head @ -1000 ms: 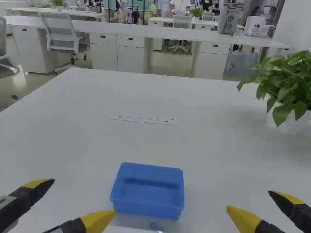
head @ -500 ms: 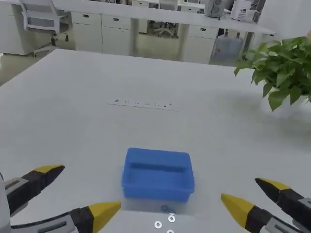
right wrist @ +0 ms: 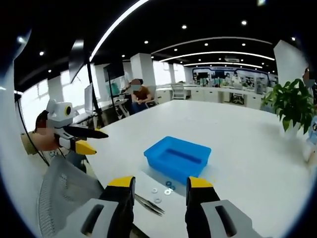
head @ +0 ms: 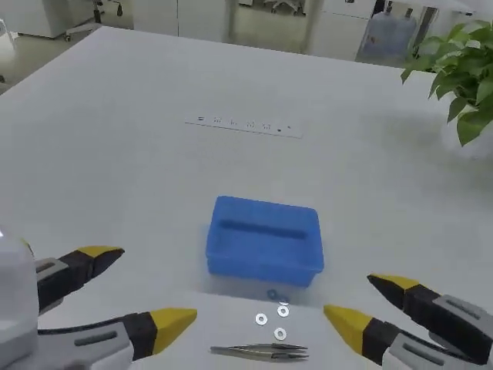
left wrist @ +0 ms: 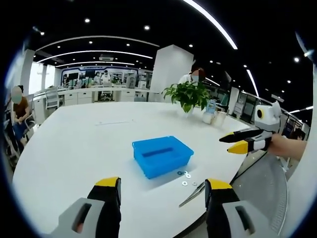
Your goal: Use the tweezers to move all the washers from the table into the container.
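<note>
Washers: small silver metal washers (head: 260, 318) lie loose on the white worktop (head: 115, 169), just in front of the blue plastic container (head: 264, 239); none seen inside.
Tweezers: slim steel tweezers (head: 260, 351) lie flat beside the washers, untouched.
Change: headset camera has tipped down, bringing washers and tweezers into the head view.
Left gripper (head: 148, 285): jaws wide apart, empty.
Right gripper (head: 354, 296): jaws wide apart, empty.
Meaning: task barely begun; taking up the tweezers looks like the first step.
</note>
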